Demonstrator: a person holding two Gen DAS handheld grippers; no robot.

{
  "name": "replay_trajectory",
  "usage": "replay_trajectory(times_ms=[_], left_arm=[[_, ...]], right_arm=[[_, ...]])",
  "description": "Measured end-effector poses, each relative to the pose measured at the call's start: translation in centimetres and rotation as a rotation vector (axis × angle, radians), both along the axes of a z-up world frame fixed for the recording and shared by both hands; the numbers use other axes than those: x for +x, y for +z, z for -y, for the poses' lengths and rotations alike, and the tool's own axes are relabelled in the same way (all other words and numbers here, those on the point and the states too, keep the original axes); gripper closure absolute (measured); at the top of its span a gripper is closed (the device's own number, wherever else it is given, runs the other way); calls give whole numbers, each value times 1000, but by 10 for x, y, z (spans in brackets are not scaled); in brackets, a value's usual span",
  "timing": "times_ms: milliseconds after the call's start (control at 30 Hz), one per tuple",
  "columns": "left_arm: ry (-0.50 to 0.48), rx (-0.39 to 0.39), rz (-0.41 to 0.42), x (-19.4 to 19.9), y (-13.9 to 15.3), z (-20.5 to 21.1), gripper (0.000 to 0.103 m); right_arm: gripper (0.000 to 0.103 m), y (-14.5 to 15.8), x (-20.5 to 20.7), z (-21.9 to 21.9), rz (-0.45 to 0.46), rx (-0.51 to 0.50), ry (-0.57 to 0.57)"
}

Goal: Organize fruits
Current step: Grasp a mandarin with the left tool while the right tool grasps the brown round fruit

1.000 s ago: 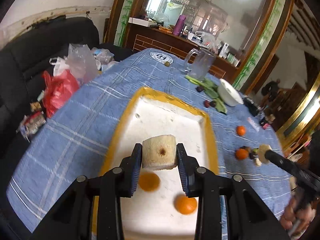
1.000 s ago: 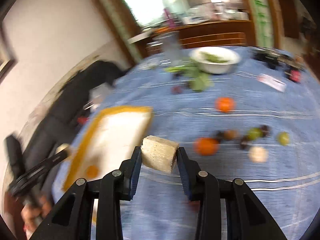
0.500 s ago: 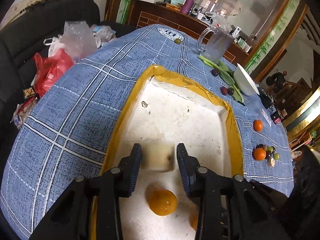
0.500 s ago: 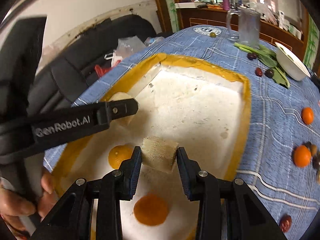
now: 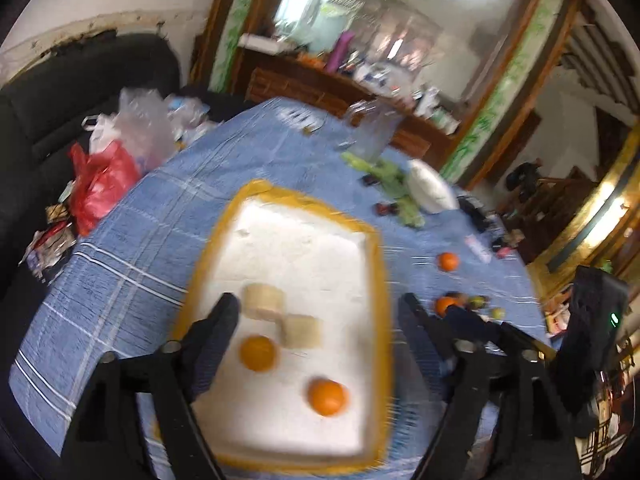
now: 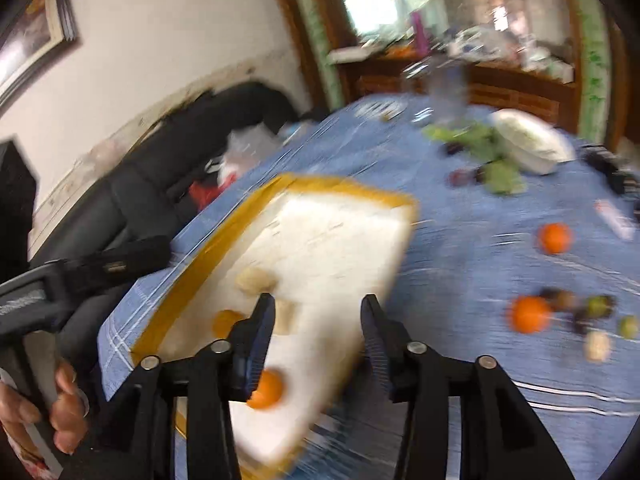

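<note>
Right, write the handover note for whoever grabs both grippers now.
Left gripper: open, empty, above the tray.
Right gripper: open, empty, over the tray's near corner.
In the yellow-rimmed white foam tray: two pale cut fruit chunks and two small oranges.
Left: two oranges and the cluster of small fruits on the blue checked tablecloth.

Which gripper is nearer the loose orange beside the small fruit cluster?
Right gripper: the orange lies just right of it. Left gripper is over the tray.
</note>
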State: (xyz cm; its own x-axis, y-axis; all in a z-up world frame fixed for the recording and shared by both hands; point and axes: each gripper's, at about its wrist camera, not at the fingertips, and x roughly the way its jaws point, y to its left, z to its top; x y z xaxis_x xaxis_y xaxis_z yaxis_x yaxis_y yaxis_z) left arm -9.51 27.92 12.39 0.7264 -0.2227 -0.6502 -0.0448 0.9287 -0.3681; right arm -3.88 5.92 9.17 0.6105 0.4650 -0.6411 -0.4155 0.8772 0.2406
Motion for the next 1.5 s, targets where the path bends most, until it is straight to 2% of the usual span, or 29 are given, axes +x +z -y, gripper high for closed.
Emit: replay_trajectory(times_ms=[100,200,367,467,633,733,800,900,967,1033,1067,1300,1500], left_arm=[[-46,-33,51,-20,5,34,12],[-102,-78,46,-22,-1,67,12],[-173,-76,-1,-14,-17,119,13],[-197,-92,-44,-6,-24,137,13],[-236,-44,-47,16,-13,163,13],[-249,4,-38,38,-8,179,13],[-267,15,-33,52,-14,188,13],[-277,-16,-88,74,-36,196,14],[-284,-58,-122,88,-52,198,23],[-282,-82,-160,105,-69,204,37],[-281,-89,-172,112,-75,206,39],[-254,-42,-176,139,-104,224,40],[-286,13,-161,141,-113,229,40]], right_arm=[[54,16,-15,64,46,-9,-112],[54,25,-24,118,61,-41,-208],[54,25,-32,196,33,-46,-341],[54,14,-26,217,-8,-5,-362],[54,-24,16,216,-148,53,-345],[54,-47,39,202,-170,6,-324],[54,-62,49,194,-175,-33,-321],[54,-79,59,190,-195,-61,-306],[54,-83,61,190,-192,-88,-295],[54,-85,61,189,-187,-104,-287],[54,-86,63,187,-191,-101,-280],[55,-91,65,172,-158,-173,-258],[55,-92,64,166,-143,-220,-254]])
